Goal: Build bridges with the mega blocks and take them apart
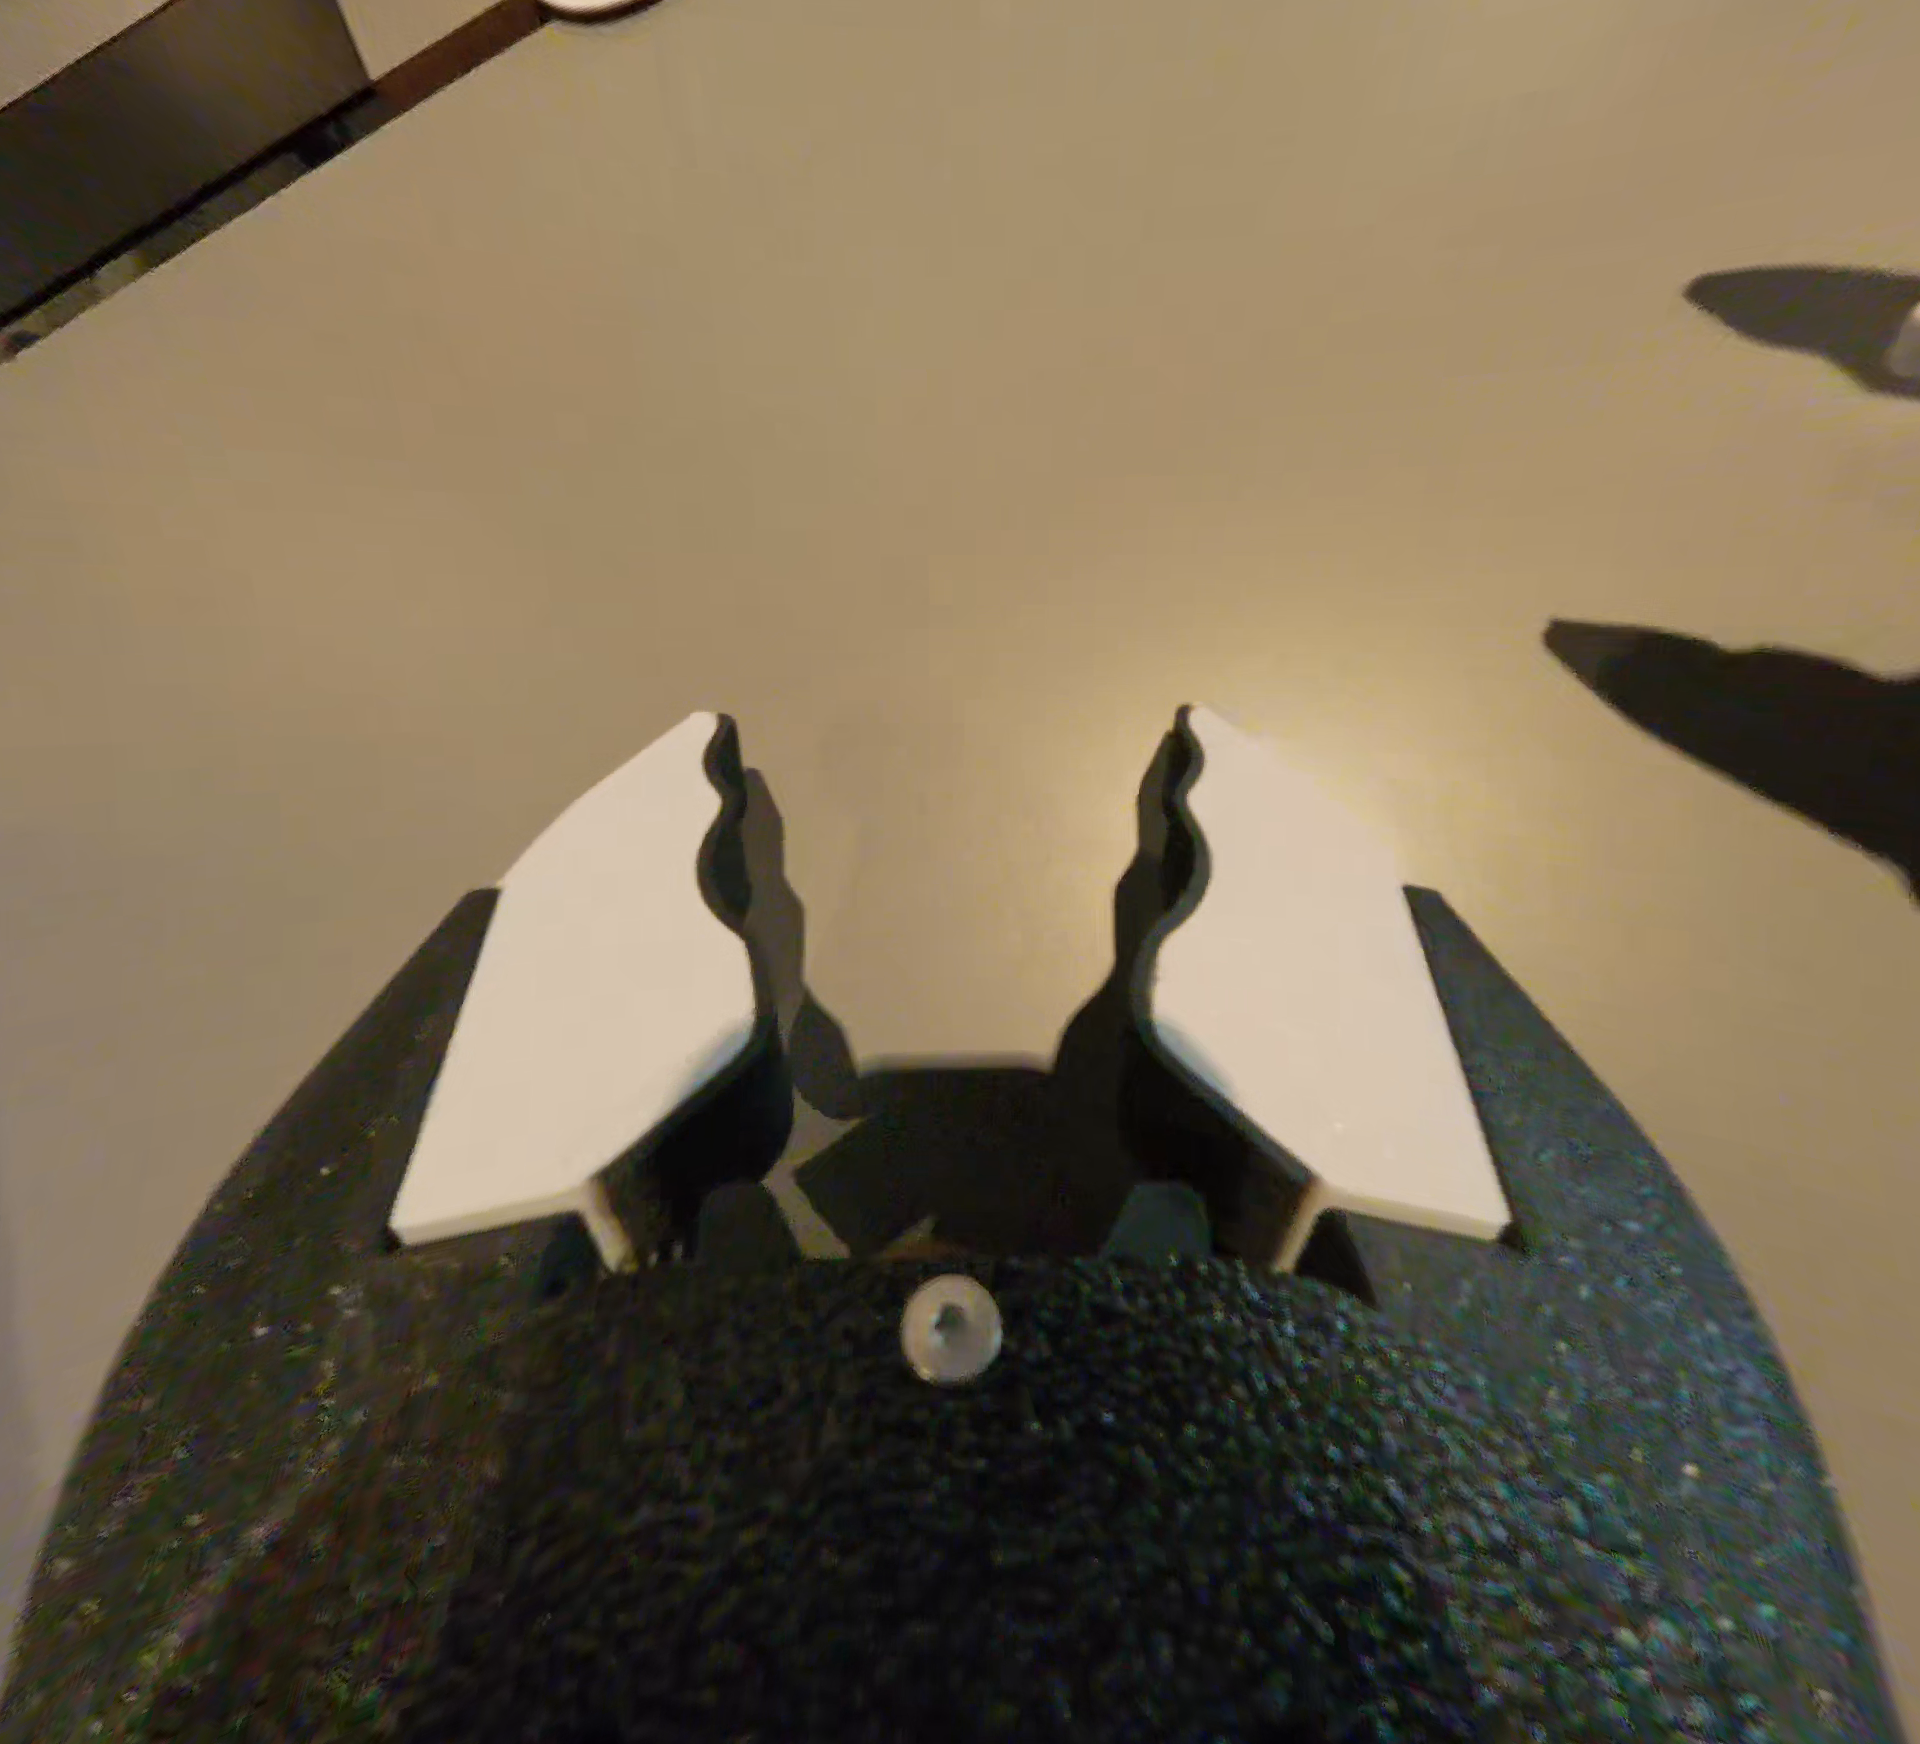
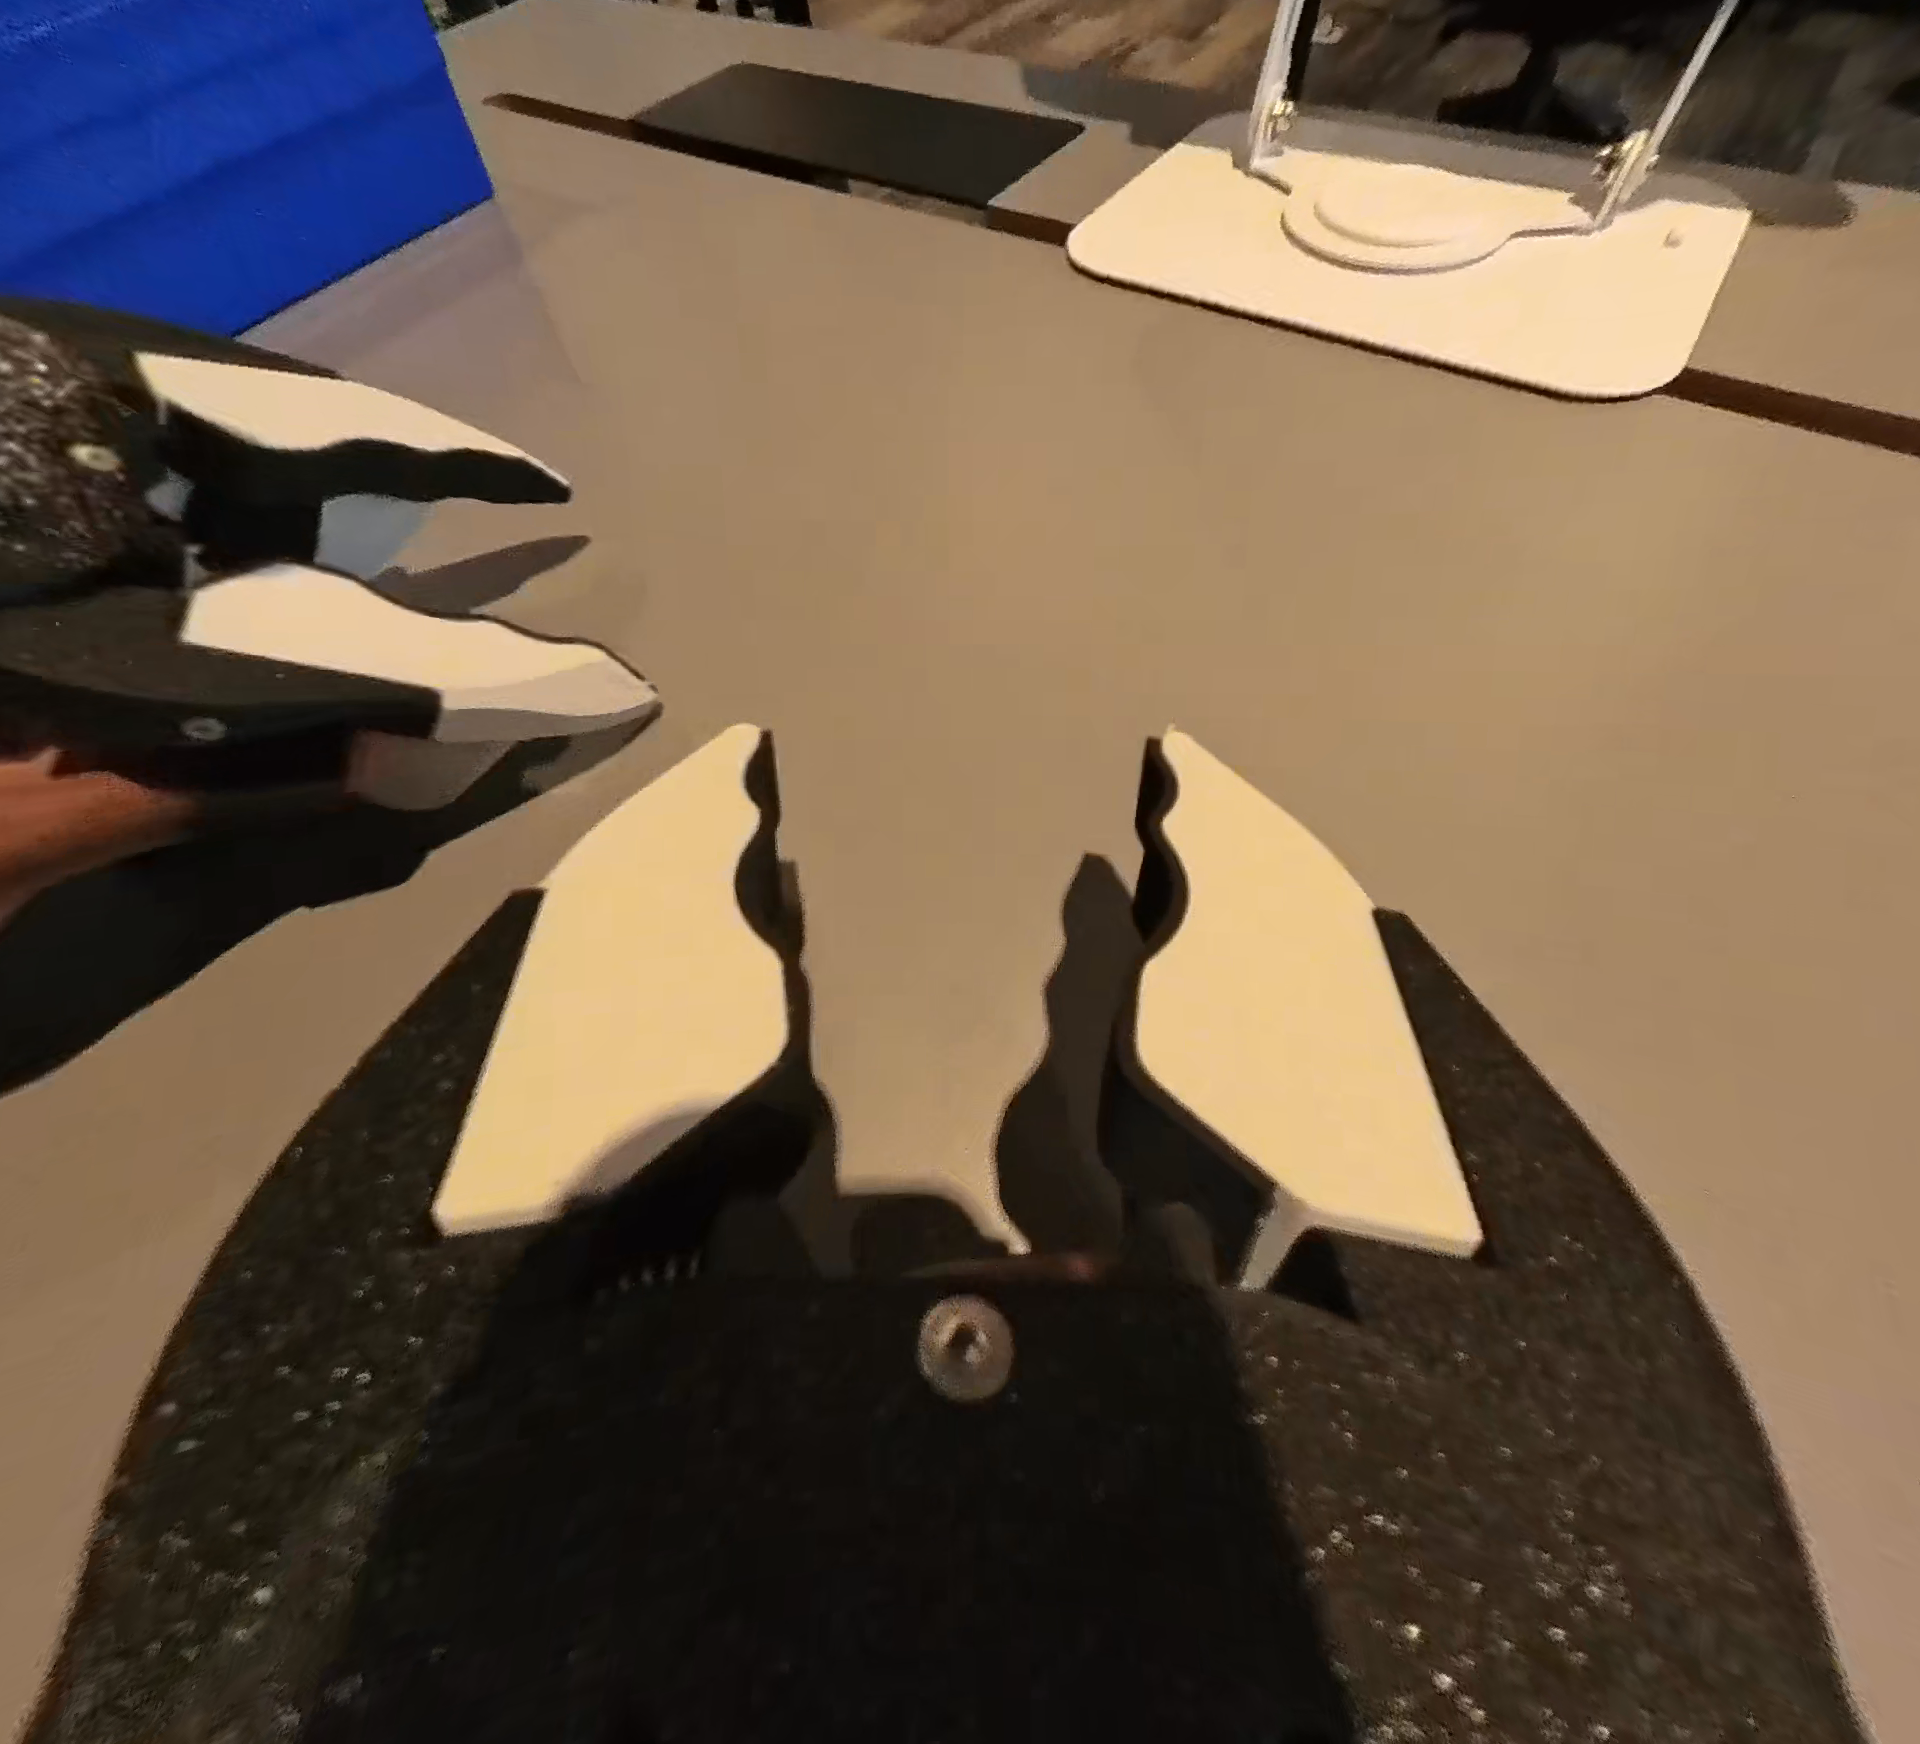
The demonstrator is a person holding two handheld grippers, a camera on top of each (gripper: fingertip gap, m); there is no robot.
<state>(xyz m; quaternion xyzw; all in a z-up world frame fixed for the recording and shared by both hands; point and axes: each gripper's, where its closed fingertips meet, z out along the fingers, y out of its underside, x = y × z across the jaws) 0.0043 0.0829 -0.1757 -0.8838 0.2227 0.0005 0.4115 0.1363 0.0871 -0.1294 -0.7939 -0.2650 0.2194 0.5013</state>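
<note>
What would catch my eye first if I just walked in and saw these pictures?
Two pairs of black-and-white tongs, both open and empty: the right tongs fill the foreground, with the left tongs reaching in from the left over the bare grey table. Next, a bright blue bin at far left and a white stand base at the back right. No blocks show.

My left gripper (image 1: 951,718) and right gripper (image 2: 956,738) match — cream-white finger plates edged black, on speckled black bodies. The table (image 2: 1143,551) is plain grey-beige. Beyond it: a vivid blue bin (image 2: 208,115), a cream-white stand base (image 2: 1455,302) — and a flat black panel (image 2: 862,125).
</note>
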